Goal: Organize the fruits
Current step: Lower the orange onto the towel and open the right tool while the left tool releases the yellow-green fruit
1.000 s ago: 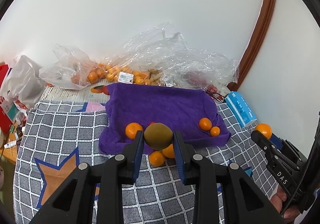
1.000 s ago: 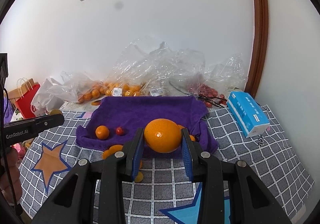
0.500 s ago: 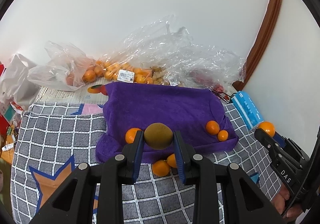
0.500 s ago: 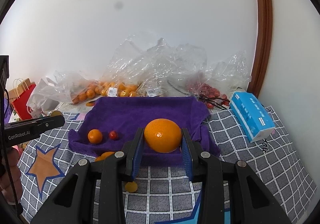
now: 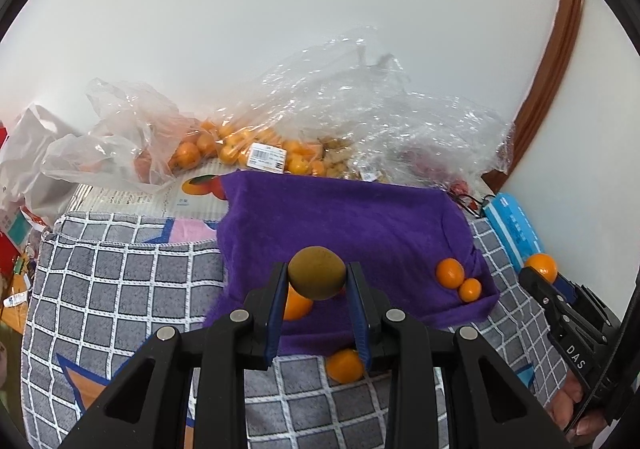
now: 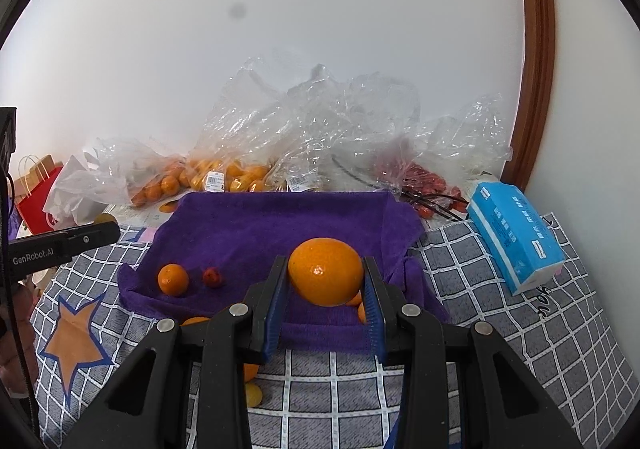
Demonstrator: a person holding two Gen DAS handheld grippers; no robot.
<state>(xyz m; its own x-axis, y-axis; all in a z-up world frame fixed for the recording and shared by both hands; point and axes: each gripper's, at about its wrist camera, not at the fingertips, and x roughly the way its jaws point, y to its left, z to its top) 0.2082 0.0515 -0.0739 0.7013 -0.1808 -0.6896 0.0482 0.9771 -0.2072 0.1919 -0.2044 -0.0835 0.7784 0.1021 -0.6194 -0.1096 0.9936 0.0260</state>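
Note:
My left gripper is shut on a brown-green kiwi and holds it above the near edge of the purple towel. My right gripper is shut on a large orange above the same towel. Two small oranges lie on the towel's right part. One orange and a small red fruit lie on its left part. Another orange lies on the checked cloth just in front of the towel.
Clear plastic bags with oranges and red fruit are piled against the back wall. A blue tissue pack lies at the right. A red paper bag stands at the left. A grey checked cloth covers the table.
Both grippers have moved forward toward the towel with their fruit still held. The towel and the bags now look nearer in both views.

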